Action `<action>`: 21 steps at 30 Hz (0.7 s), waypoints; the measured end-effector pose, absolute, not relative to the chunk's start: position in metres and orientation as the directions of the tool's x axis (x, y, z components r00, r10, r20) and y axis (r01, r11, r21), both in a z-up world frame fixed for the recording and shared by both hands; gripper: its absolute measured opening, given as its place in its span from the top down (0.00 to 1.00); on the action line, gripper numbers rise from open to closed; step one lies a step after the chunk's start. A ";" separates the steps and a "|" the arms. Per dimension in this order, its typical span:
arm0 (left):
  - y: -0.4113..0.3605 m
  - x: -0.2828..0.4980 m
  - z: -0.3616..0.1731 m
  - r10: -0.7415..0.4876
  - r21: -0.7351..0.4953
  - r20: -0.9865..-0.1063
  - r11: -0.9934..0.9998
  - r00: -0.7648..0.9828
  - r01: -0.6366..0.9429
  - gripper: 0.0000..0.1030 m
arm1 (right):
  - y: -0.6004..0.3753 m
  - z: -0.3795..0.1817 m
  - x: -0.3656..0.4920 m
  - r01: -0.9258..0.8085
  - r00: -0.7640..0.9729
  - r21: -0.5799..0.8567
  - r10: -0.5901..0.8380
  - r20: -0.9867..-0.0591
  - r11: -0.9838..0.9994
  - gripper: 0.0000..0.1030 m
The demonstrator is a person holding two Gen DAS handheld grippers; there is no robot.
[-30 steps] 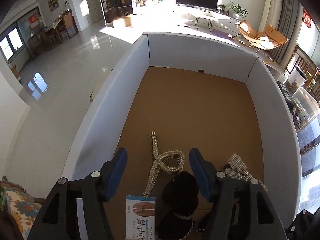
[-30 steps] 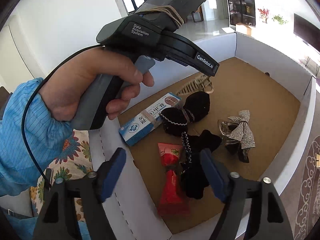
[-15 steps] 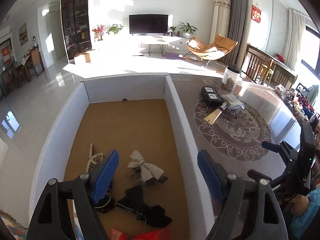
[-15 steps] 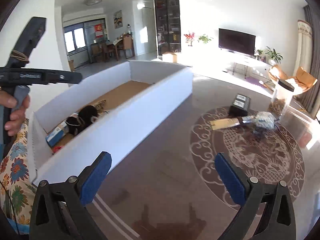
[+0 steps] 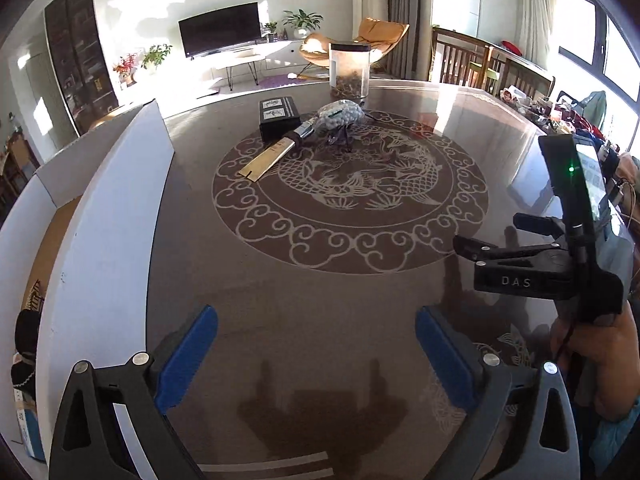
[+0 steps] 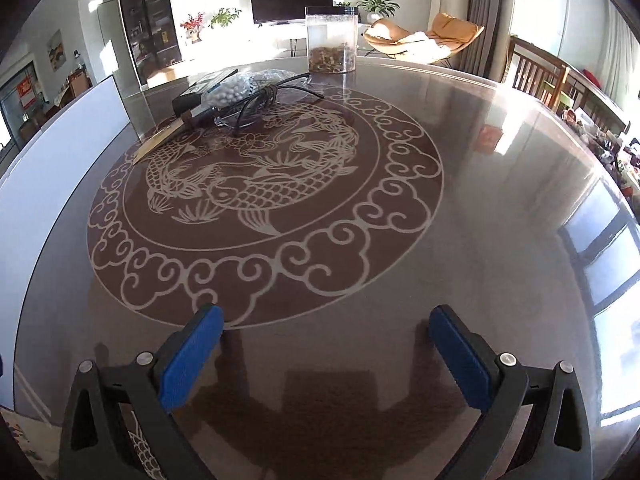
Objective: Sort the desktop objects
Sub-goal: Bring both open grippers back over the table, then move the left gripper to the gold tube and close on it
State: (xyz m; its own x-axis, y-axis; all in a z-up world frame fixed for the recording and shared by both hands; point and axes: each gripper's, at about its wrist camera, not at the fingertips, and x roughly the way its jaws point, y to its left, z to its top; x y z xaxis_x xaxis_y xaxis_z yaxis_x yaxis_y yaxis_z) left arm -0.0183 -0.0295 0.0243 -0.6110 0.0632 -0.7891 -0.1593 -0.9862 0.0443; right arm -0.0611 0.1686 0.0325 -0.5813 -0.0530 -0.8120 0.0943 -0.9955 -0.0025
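- Left gripper (image 5: 316, 354): jaws opening, nothing between them, above bare table (image 5: 340, 280).
- Right gripper (image 6: 326, 354): spread wide, empty.
- Remaining objects sit clustered at the far side of the fish pattern, well apart from both grippers: black box (image 5: 279, 117), flat wooden strip (image 5: 270, 156), bag of white beads (image 5: 340, 114), coiled dark cable (image 6: 260, 106).
- Handling, judged: box rigid, light — take across its short sides. Bag soft, shifty; pinch its neck. Strip lies thin on glossy glass, likely slippery.
- White-walled bin (image 5: 108, 216) stands left, already holding items.
- Clear jar (image 5: 349, 70) just behind the cluster — tip risk on a long reach.
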 end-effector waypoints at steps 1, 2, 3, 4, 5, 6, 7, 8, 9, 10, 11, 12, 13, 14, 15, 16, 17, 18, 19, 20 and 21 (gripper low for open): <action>-0.034 -0.025 0.013 0.047 0.045 -0.797 -0.990 -0.602 -0.137 0.02 | 0.166 0.031 -0.061 0.099 -0.578 -0.010 -0.049 -0.814 -0.995 0.00; -0.036 -0.030 0.004 0.031 0.045 -0.808 -0.992 -0.588 -0.114 0.02 | 0.165 0.031 -0.061 0.101 -0.581 -0.016 -0.046 -0.812 -0.995 0.00; -0.039 -0.037 -0.005 0.018 0.045 -0.819 -0.995 -0.574 -0.095 0.02 | 0.163 0.031 -0.060 0.103 -0.581 -0.019 -0.045 -0.813 -0.994 0.00; -0.041 -0.043 -0.012 0.007 0.045 -0.826 -0.996 -0.563 -0.078 0.02 | 0.164 0.030 -0.062 0.103 -0.578 -0.010 -0.052 -0.814 -0.995 0.00; -0.042 -0.049 -0.019 0.003 0.040 -0.832 -0.997 -0.555 -0.066 0.00 | 0.163 0.030 -0.061 0.103 -0.579 -0.010 -0.052 -0.814 -0.995 0.00; -0.045 -0.053 -0.020 0.018 0.014 -0.823 -0.999 -0.567 -0.052 0.00 | 0.165 0.029 -0.061 0.103 -0.579 -0.010 -0.052 -0.814 -0.995 0.00; -0.047 -0.059 -0.020 0.010 0.012 -0.821 -0.999 -0.571 -0.035 0.00 | 0.164 0.029 -0.061 0.103 -0.579 -0.009 -0.053 -0.814 -0.995 0.00; -0.048 -0.065 -0.021 0.004 0.012 -0.821 -1.000 -0.572 -0.025 0.00 | 0.164 0.029 -0.061 0.103 -0.579 -0.009 -0.053 -0.814 -0.995 0.00; -0.048 -0.072 -0.021 0.002 0.012 -0.820 -1.000 -0.572 -0.020 0.00 | 0.164 0.029 -0.061 0.103 -0.579 -0.009 -0.053 -0.814 -0.995 0.00; -0.048 -0.079 -0.021 0.003 0.012 -0.818 -1.000 -0.575 -0.021 0.00 | 0.164 0.029 -0.061 0.103 -0.579 -0.009 -0.053 -0.814 -0.995 0.00; -0.047 -0.088 -0.021 0.007 0.012 -0.818 -1.000 -0.575 -0.028 0.00 | 0.164 0.029 -0.061 0.103 -0.579 -0.009 -0.053 -0.814 -0.995 0.00; -0.046 -0.097 -0.021 0.011 0.012 -0.819 -0.999 -0.574 -0.036 0.00 | 0.164 0.029 -0.061 0.103 -0.579 -0.009 -0.053 -0.814 -0.995 0.00; -0.045 -0.105 -0.020 0.016 0.012 -0.819 -0.999 -0.574 -0.044 0.00 | 0.164 0.029 -0.061 0.103 -0.579 -0.009 -0.053 -0.814 -0.995 0.00; -0.045 -0.114 -0.021 0.020 0.012 -0.819 -0.999 -0.573 -0.053 0.00 | 0.164 0.029 -0.061 0.103 -0.579 -0.009 -0.053 -0.814 -0.995 0.00; -0.045 -0.123 -0.020 0.023 0.012 -0.819 -0.998 -0.573 -0.058 0.00 | 0.164 0.029 -0.061 0.103 -0.579 -0.009 -0.053 -0.814 -0.995 0.00; -0.045 -0.130 -0.020 0.026 0.011 -0.819 -0.998 -0.573 -0.061 0.00 | 0.164 0.029 -0.061 0.103 -0.579 -0.009 -0.053 -0.814 -0.995 0.00; -0.045 -0.138 -0.020 0.027 0.012 -0.819 -0.998 -0.573 -0.064 0.00 | 0.164 0.029 -0.061 0.103 -0.579 -0.009 -0.053 -0.814 -0.995 0.00; -0.045 -0.146 -0.021 0.029 0.011 -0.819 -0.998 -0.573 -0.067 0.00 | 0.164 0.029 -0.061 0.103 -0.579 -0.009 -0.053 -0.814 -0.995 0.00; -0.045 -0.154 -0.021 0.031 0.011 -0.819 -0.997 -0.572 -0.070 0.00 | 0.164 0.029 -0.061 0.103 -0.579 -0.009 -0.053 -0.814 -0.995 0.00; -0.046 -0.163 -0.022 0.032 0.012 -0.820 -0.997 -0.572 -0.072 0.00 | 0.164 0.029 -0.062 0.103 -0.579 -0.009 -0.053 -0.814 -0.995 0.00; -0.047 -0.171 -0.022 0.032 0.012 -0.820 -0.997 -0.572 -0.073 0.00 | 0.164 0.029 -0.061 0.103 -0.579 -0.009 -0.053 -0.814 -0.995 0.00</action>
State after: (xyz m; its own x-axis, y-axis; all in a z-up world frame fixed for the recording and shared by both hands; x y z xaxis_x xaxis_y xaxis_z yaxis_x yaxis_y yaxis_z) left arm -0.1706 -0.0466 -0.0216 -0.5720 0.0320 -0.8197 -0.0732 -0.9972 0.0122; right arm -0.0615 0.1638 0.0287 -0.5789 -0.0529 -0.8137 0.1031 -0.9946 -0.0087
